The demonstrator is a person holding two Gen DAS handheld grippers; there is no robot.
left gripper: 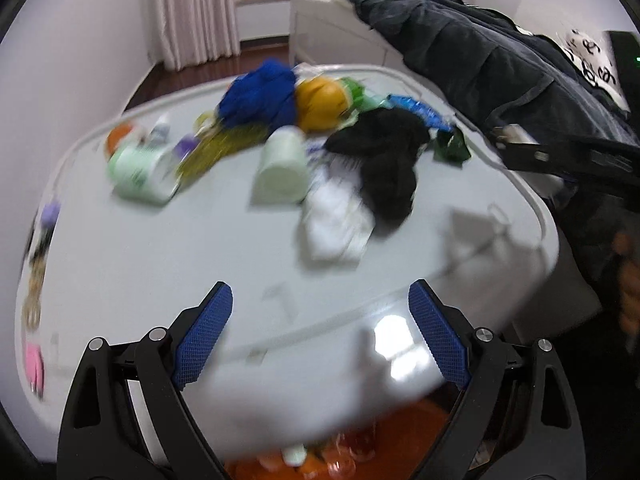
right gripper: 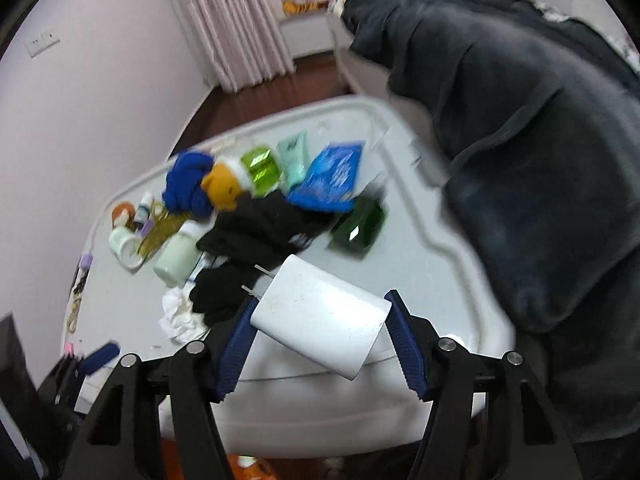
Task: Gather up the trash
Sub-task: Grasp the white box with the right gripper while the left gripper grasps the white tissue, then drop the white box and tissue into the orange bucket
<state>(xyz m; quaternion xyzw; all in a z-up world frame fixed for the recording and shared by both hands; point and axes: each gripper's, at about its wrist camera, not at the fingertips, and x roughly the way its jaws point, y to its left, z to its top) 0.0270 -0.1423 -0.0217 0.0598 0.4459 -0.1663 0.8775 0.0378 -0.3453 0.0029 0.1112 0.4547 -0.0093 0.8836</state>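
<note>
My right gripper point(right gripper: 320, 312) is shut on a white plug-in charger block point(right gripper: 320, 316), its two prongs pointing up left, held above the near edge of the white table point(right gripper: 400, 208). My left gripper point(left gripper: 320, 304) is open and empty over the table's near part point(left gripper: 160, 248). On the table lie a crumpled white tissue point(left gripper: 336, 224) point(right gripper: 180, 316), a black cloth point(left gripper: 384, 160) point(right gripper: 256, 232), pale green bottles point(left gripper: 282, 168) point(right gripper: 176, 260), a blue wrapper point(right gripper: 332, 176), a dark green packet point(right gripper: 358, 224) and a bright green packet point(right gripper: 260, 168).
A blue cloth point(left gripper: 260, 92) and an orange-yellow item point(left gripper: 320, 100) sit at the table's far side. A dark jacket point(right gripper: 520, 140) hangs over a chair on the right. An orange container with items point(left gripper: 340, 452) shows below the table edge. Small items line the table's left edge point(left gripper: 36, 280).
</note>
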